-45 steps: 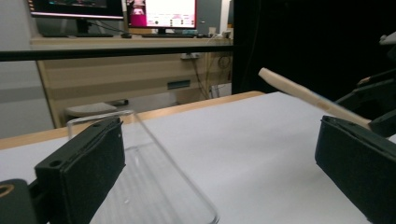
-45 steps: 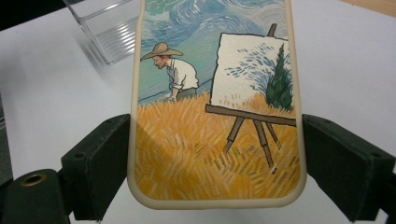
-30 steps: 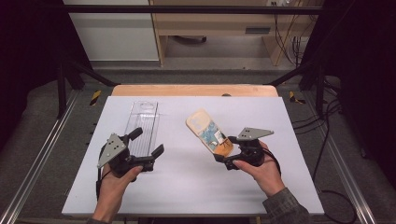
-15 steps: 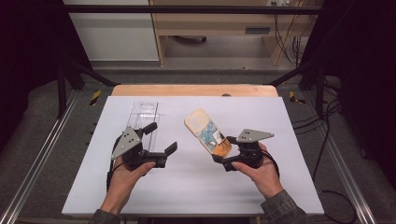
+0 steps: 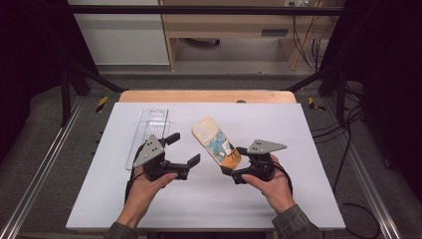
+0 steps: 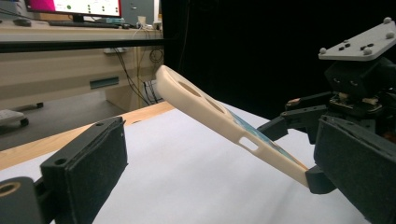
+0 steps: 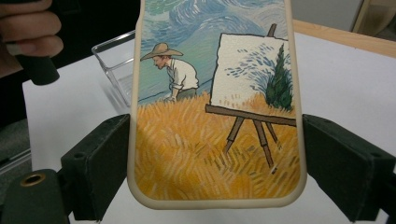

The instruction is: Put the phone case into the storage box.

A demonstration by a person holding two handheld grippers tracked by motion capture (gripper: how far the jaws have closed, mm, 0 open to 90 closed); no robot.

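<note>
**Left gripper closing in on the held phone case**

The right gripper is clamping the lower end of a cream-rimmed phone case by its two long edges, holding it tilted up off the white table so its free end is pointing toward 11 o'clock. In the right gripper view the painted side — a straw-hatted figure beside an easel in a yellow field — is facing the camera, with the pads pressing both rims.

The left gripper, jaws spread wide and holding nothing, is sitting at 9 o'clock of the case. Over the last second it has been travelling rightward from beside the clear plastic tray and is now near the case, though not touching it. In the left gripper view the case is crossing between the open jaws, edge-on, camera cut-outs uppermost.

That shift suggests a handover or a two-handed grip is coming — the left jaws would need to close on the raised free end.
</note>
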